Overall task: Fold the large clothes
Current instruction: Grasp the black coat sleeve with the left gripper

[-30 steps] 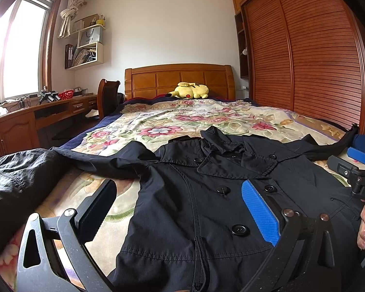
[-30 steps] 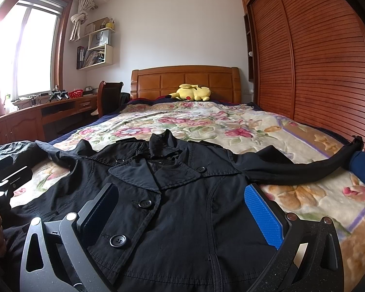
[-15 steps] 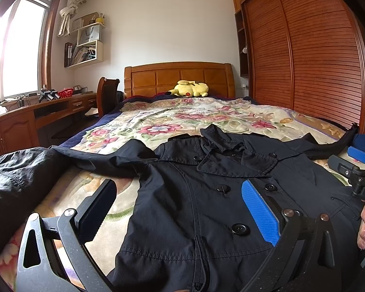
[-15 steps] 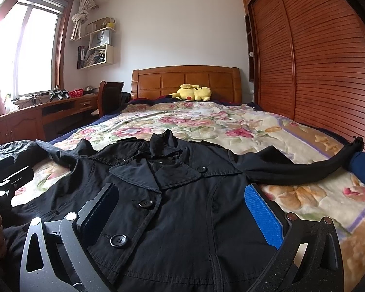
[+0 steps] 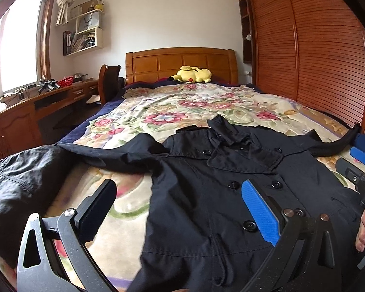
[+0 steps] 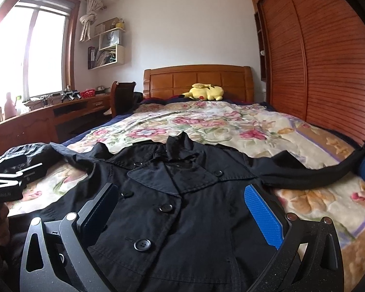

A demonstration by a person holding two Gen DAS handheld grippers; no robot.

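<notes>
Barely any change over last second: slight forward drift only. Black double-breasted coat (image 5: pixel 206 194) lay face-up, sleeves spread, on floral bedspread (image 5: pixel 182 107). Left gripper (image 5: pixel 177 209) and right gripper (image 6: pixel 182 209) hovered spread wide, empty. Folding not started.

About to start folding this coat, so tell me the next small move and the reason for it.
Probably bring the left gripper to the left sleeve and pinch it, to fold it across the chest. The black coat lies flat and buttoned on the bed, both sleeves are spread outward, and both grippers, the right gripper included, are open and holding nothing.
</notes>
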